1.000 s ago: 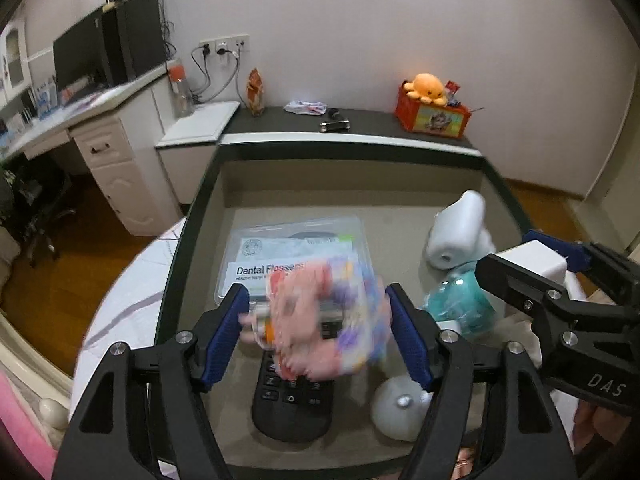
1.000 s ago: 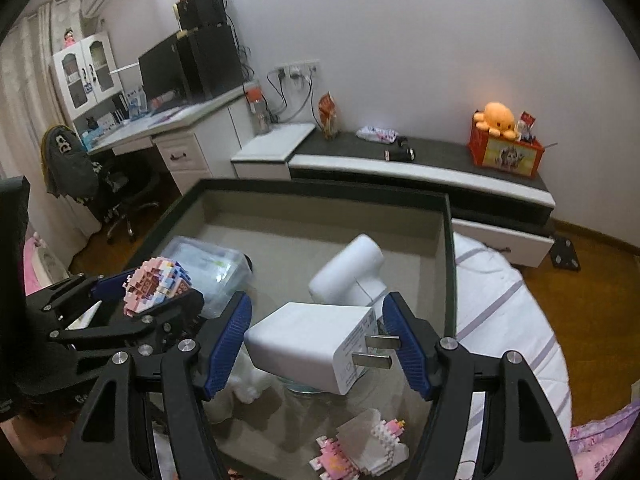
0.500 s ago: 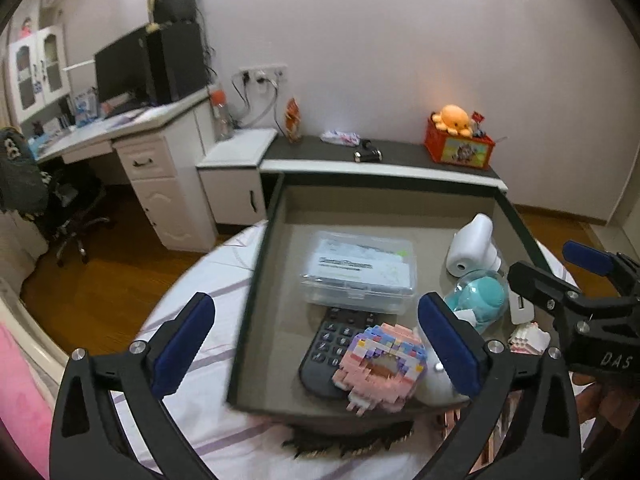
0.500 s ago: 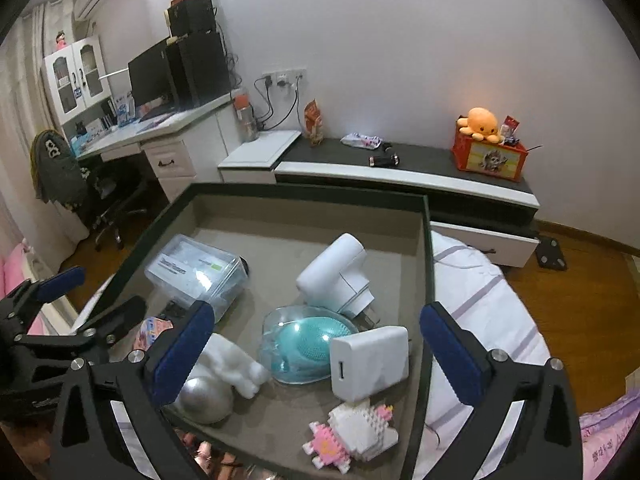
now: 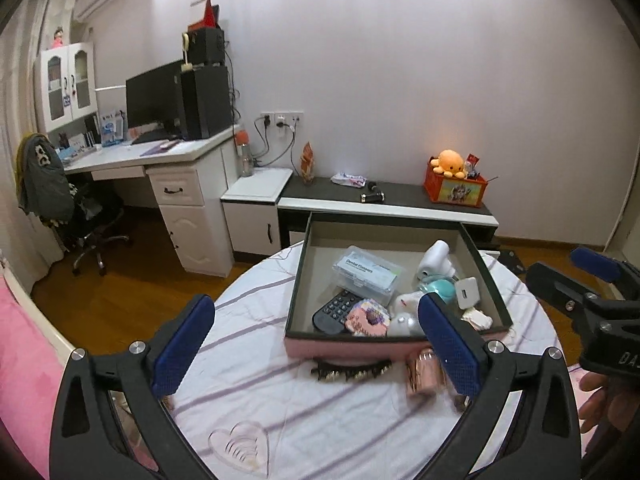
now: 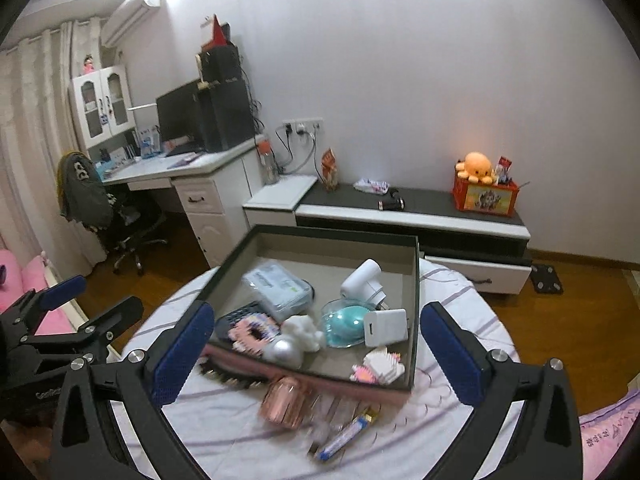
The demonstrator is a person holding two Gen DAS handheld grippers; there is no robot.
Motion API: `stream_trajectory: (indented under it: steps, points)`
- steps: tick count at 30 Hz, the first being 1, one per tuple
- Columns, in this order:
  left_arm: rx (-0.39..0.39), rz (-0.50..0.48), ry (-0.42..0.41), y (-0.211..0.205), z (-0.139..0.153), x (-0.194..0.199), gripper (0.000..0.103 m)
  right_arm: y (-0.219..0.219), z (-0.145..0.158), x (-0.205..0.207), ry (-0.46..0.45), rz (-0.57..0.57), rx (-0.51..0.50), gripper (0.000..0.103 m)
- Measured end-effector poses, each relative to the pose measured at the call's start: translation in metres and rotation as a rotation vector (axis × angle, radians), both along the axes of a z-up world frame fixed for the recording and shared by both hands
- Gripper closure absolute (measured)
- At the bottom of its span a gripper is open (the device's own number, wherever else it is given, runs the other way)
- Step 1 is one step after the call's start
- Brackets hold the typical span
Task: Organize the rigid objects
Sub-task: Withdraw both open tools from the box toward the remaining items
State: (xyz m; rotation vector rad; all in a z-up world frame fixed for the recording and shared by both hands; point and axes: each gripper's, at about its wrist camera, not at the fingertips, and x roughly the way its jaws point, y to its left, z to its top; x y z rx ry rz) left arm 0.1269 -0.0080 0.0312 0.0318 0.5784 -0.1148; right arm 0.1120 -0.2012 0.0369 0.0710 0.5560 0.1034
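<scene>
Pink-sided box (image 5: 360, 349) of objects sits beyond both tongs (image 5: 316, 344) (image 6: 316, 344), spread wide, gripping nothing.

Place: a bedroom in a home that doubles as a study.
Desk corner: a white desk with drawers (image 5: 176, 184) carries a black computer monitor (image 5: 154, 94) and a black tower case (image 5: 206, 102); a black swivel chair draped with a grey jacket (image 5: 52, 192) stands at it.
Wall: a white air conditioner (image 6: 132, 12) hangs near the ceiling, above a white glass-door cabinet (image 6: 102, 106).
Low furniture: a long white and dark low cabinet (image 6: 420, 216) holds an orange plush octopus (image 6: 476, 166).
Bedding: pink bedding (image 5: 24, 380) lies at the left edge.
Foreground: a round table under a white cloth with purple stripes (image 5: 280, 392).
</scene>
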Motion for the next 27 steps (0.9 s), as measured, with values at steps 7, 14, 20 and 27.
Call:
stream_trajectory:
  steps: [7,14,20,27]
  points:
    - [-0.035,0.028,-0.016,0.015,0.010,-0.057,0.000,0.003,0.018,-0.058,-0.047,-0.009,-0.005,0.000]
    - [-0.072,0.047,-0.001,0.028,0.002,-0.098,0.000,0.000,0.018,-0.115,-0.079,-0.022,0.031,0.000]
    - [-0.060,0.035,0.012,0.022,-0.003,-0.118,0.000,-0.002,0.008,-0.136,-0.060,-0.023,0.041,0.000]
    - [-0.056,0.028,0.006,0.016,-0.001,-0.125,0.000,-0.004,0.006,-0.143,-0.062,-0.019,0.044,0.000]
